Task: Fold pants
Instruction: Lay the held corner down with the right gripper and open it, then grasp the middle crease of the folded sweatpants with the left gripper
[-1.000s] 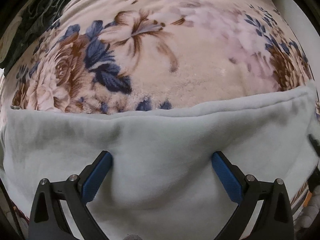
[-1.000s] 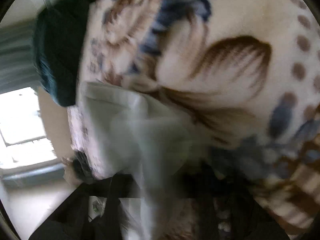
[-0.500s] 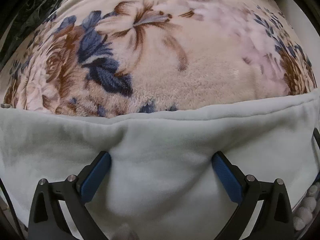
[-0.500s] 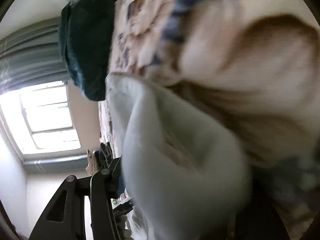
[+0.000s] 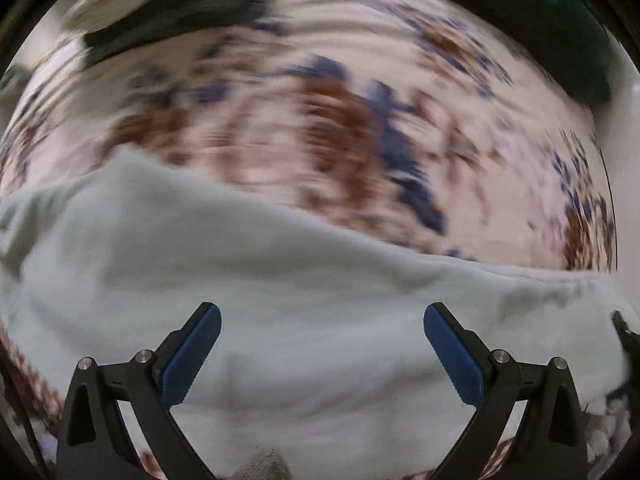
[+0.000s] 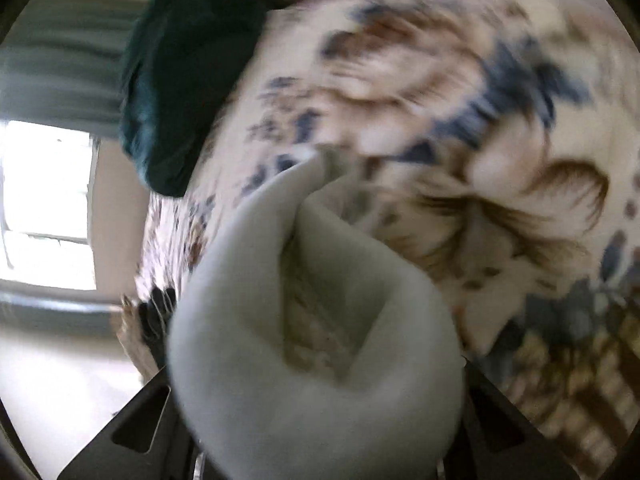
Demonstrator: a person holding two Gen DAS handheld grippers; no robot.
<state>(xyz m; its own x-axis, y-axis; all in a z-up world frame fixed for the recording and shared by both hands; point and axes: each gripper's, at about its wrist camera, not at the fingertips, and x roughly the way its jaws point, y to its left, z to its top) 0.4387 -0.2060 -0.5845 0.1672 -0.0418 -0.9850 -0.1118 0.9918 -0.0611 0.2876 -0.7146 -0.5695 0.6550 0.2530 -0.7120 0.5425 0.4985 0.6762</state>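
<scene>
Pants [image 5: 304,320]: pale grey-green fleece, spread on a floral blanket [image 5: 320,120], lifted at one end.

Left gripper [image 5: 322,344]: jaws wide apart, blue pads [image 5: 192,354] to either side above the cloth, nothing pinched between them; pants fill the view from 3 to 9 o'clock.

Right gripper [image 6: 320,420]: jaws have just been closing, a thick roll of the pants [image 6: 312,340] bunched between them and swelling over the fingers; judged clamped on the fabric.

Beyond, right view: dark teal bundle [image 6: 188,80] at 11 o'clock, bright window [image 6: 44,200] at 9 o'clock.

Step in hand, as judged: carrying one end over for a fold. Done well, the right grip stays firm, the carried edge travels level and lands square on the lower layer, and the left steadies or smooths.

Hard to make out: both views smeared by motion. Right fingertips buried under cloth. Waistband or hem, which end is held, cannot be told. Dark garment [image 5: 172,12] at 11 o'clock in the left view unidentified.
</scene>
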